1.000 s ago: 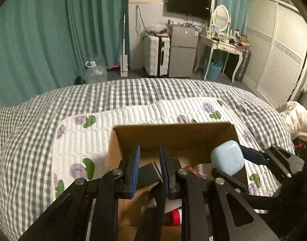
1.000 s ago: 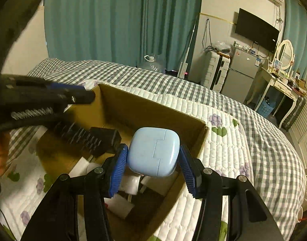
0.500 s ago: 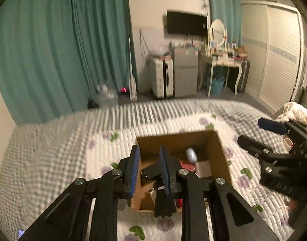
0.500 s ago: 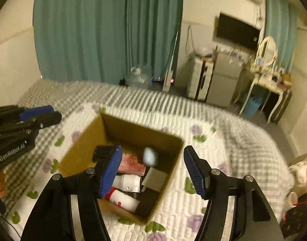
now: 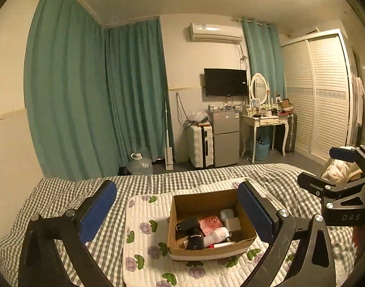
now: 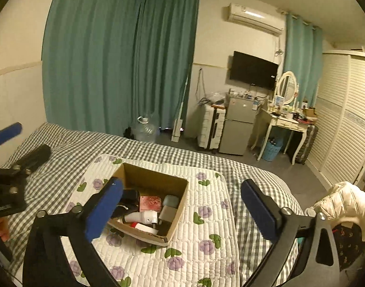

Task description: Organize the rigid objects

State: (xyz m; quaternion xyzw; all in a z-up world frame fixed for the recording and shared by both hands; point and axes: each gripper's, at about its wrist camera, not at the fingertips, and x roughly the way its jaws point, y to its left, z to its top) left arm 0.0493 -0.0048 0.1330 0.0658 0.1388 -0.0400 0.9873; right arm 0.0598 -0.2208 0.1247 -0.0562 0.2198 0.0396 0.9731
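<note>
An open cardboard box [image 5: 201, 199] sits on a floral quilted mat on the bed; it also shows in the right wrist view [image 6: 144, 175]. Inside lie a pale blue case [image 5: 227, 214] [image 6: 171, 201], a black charger [image 5: 187, 224], a red packet [image 5: 210, 222], a white bottle [image 5: 215, 235] and a grey block [image 5: 233, 223]. My left gripper [image 5: 176, 209] is open and empty, high above the box. My right gripper [image 6: 180, 206] is open and empty, raised above and to the right of the box.
The mat [image 6: 206, 229] lies on a grey checked bedspread [image 5: 62, 196]. A white jacket [image 6: 345, 198] lies at the bed's right. Beyond the bed stand a suitcase [image 5: 200, 144], a small fridge [image 5: 225, 136], a dressing table [image 5: 266, 122] and teal curtains [image 5: 98, 95].
The right gripper let the pale blue case go into the box and opened. The left gripper let the black charger go and opened. Both rose well above the box.
</note>
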